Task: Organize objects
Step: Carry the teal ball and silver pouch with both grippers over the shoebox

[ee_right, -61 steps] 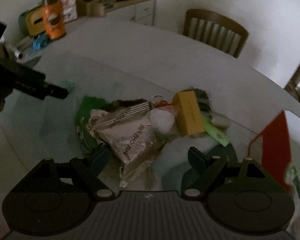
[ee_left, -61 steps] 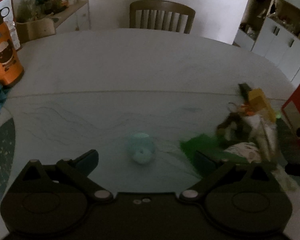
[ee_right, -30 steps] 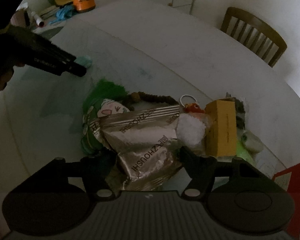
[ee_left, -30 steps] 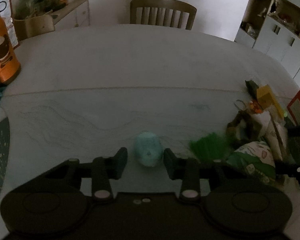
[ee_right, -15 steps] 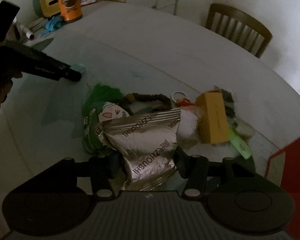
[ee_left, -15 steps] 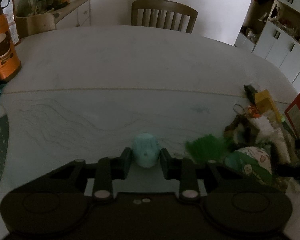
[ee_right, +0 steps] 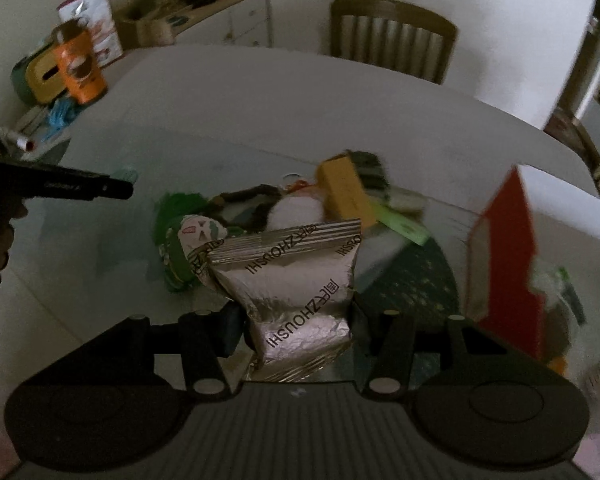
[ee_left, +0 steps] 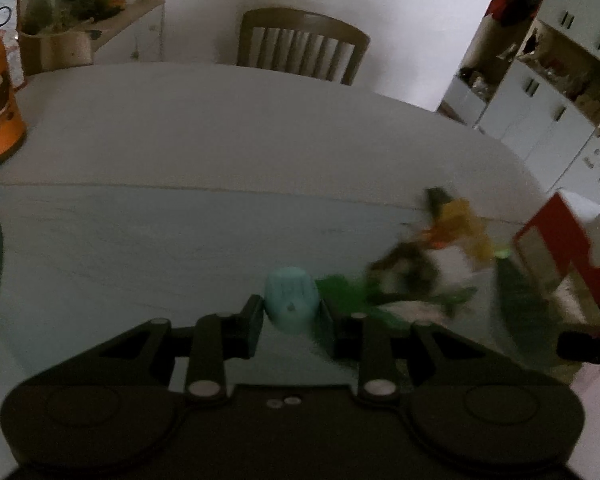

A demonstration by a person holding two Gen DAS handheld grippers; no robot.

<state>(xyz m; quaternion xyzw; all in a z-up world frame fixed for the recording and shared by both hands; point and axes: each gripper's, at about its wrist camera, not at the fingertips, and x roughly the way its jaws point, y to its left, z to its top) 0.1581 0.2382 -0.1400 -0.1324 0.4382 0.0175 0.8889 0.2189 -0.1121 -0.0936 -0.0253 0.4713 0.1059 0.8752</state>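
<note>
Suddenly both grips were made: the left gripper (ee_left: 291, 312) had closed its jaws around the small teal toy (ee_left: 290, 298) that had sat loose on the table (ee_left: 220, 128) a second before, and the pads pressed its sides. Over at the heap, the right gripper (ee_right: 298, 330) had done the same to the silver snack packet (ee_right: 296, 288), pinched at its lower end and raised off the green plush (ee_right: 176, 240) and yellow box (ee_right: 344, 192). Two objects looked in hand at once, so carrying likely came next, perhaps toward the red box (ee_right: 504, 248) just right of the pile.
</note>
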